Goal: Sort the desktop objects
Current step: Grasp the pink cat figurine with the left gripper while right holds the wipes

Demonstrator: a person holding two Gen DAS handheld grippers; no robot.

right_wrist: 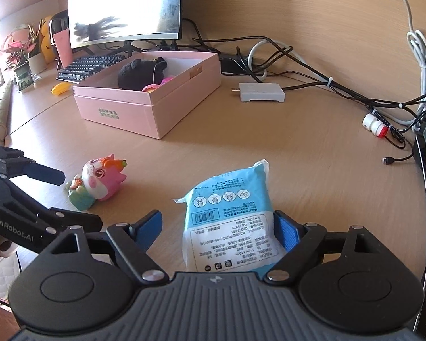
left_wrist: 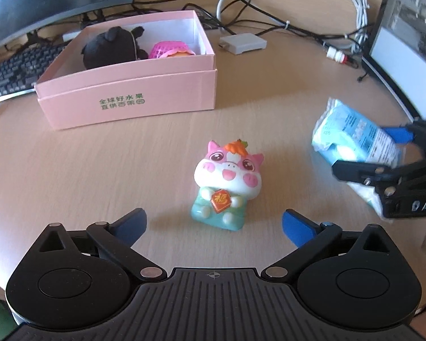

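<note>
A pink-and-white squishy animal toy (left_wrist: 227, 182) in a green outfit lies on the wooden desk. My left gripper (left_wrist: 213, 216) stands wide open just in front of it, with its blue pads on either side and not touching. The right wrist view shows that gripper (right_wrist: 76, 199) around the toy (right_wrist: 99, 182). A light-blue tissue packet (right_wrist: 227, 218) lies between the fingers of my right gripper (right_wrist: 217, 218). The right pad (right_wrist: 286, 233) rests against its edge, while the left pad stands apart from it. A pink open box (left_wrist: 127, 96) behind holds a black plush (left_wrist: 110, 48) and a pink mesh item (left_wrist: 167, 49).
A keyboard (right_wrist: 91, 65) and monitor (right_wrist: 125, 8) stand behind the box. A grey adapter (right_wrist: 261, 92) and tangled cables (right_wrist: 326, 82) run along the back right. A second screen (left_wrist: 406, 42) borders the right edge. A yellow item (right_wrist: 61, 88) and a potted plant (right_wrist: 20, 56) sit far left.
</note>
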